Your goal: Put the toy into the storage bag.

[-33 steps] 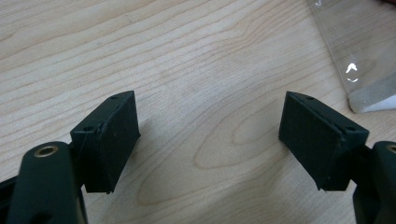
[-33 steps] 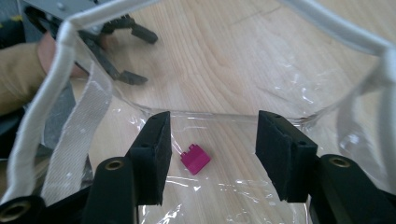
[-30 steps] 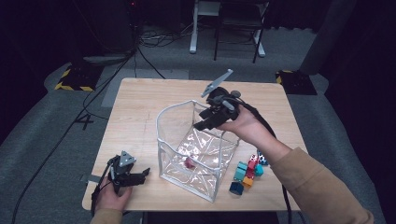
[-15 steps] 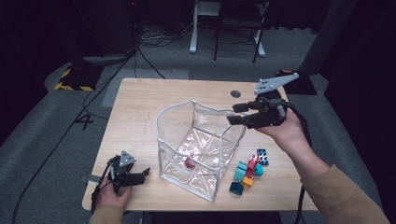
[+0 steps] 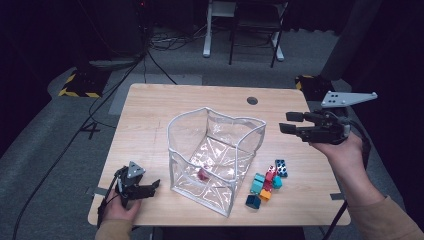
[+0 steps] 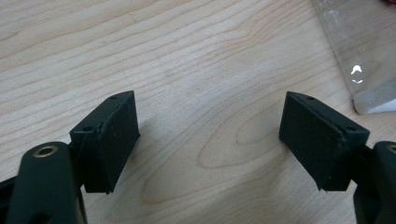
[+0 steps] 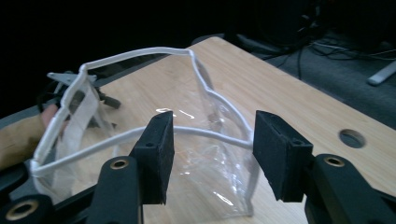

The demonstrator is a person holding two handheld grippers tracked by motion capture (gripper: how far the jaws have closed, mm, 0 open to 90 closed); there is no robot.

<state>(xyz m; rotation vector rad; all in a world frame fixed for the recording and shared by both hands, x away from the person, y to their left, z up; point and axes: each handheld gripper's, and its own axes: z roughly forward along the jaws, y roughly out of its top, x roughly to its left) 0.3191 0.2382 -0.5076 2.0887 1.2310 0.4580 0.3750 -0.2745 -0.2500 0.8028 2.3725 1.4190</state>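
Clear plastic, soft-walled and edged with a white rim, makes up the open bin [image 5: 215, 155] standing at the middle of the wooden surface [image 5: 150, 115]. Inside it lies one small red piece [image 5: 203, 174] on the floor of the bin; nothing else shows in there. Just beside its right wall sits a cluster of small coloured blocks [image 5: 265, 182] in teal, red, orange and blue, with a black dotted one at the far end.

The right gripper [image 5: 290, 122] hangs in the air to the right of the bin, empty; its jaws, partly apart, have just been closing a little. To load the next block well, I judge it should drop straight over one block at the cluster's edge, straddle it squarely, and lift clear of the flexible rim before releasing low inside.

The left gripper [image 5: 150, 187] rests at the surface's near left corner, jaws wide apart and empty.
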